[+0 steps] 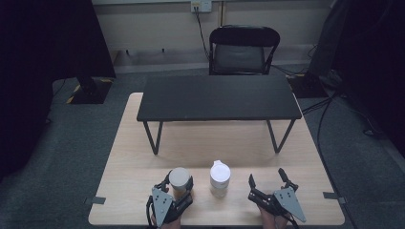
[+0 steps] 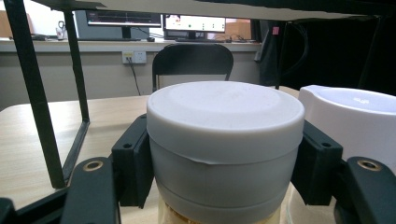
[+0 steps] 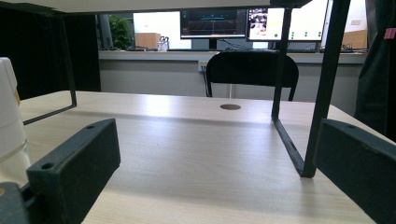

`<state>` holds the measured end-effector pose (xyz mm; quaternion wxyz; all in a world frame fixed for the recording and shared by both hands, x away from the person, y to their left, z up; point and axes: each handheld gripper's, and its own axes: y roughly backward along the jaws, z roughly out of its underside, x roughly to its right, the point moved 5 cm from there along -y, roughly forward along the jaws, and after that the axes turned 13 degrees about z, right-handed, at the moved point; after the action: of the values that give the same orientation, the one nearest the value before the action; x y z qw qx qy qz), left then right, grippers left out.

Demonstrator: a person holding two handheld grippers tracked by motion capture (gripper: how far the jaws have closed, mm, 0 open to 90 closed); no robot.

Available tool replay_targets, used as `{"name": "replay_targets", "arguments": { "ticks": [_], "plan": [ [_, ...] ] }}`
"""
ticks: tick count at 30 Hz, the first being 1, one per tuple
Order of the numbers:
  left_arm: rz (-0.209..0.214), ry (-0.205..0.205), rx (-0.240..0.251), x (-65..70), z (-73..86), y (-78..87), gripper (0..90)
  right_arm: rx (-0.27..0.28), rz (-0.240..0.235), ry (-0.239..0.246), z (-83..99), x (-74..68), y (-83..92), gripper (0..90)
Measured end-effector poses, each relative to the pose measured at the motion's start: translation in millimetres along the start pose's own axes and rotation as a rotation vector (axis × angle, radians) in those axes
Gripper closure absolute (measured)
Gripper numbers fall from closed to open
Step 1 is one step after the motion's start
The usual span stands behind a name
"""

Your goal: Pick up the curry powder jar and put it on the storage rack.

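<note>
Here the left gripper has its two black jaws drawn in against the sides of a grey-lidded jar, which stands upright on the wooden table near the front edge, left of the middle. In the left gripper view the grey-lidded jar sits squarely between the pads, one pressed to each flank just under the lid's rim, so the grip is closed on it. The lid is a flat, pale grey cap, and below it a lighter body begins.

Just beside the jar, toward the middle of the front edge, stands a white-capped bottle, apart from both grippers; in the left gripper view the white-capped bottle shows past one pad.

The right gripper rests near the front edge toward the right corner, its jaws spread wide with only bare tabletop between them. In the right gripper view the pads stand far apart, touching nothing, and the wooden table runs clear ahead of them.

Farther back on the table stands a low black shelf on thin metal legs, well apart from the jar, and a black chair stands beyond the far edge.
</note>
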<state>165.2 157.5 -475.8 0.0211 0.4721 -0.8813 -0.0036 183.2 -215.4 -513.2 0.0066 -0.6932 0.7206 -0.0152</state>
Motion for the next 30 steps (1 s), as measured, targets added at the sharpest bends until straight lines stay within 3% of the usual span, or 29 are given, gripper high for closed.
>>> {"name": "replay_targets", "arguments": {
  "ticks": [30],
  "plan": [
    [0.035,-0.003,-0.007,-7.7,-12.9,-3.2,34.3,-0.002,-0.006,-0.002,-0.2,0.8,-0.3,0.0]
  ]
}}
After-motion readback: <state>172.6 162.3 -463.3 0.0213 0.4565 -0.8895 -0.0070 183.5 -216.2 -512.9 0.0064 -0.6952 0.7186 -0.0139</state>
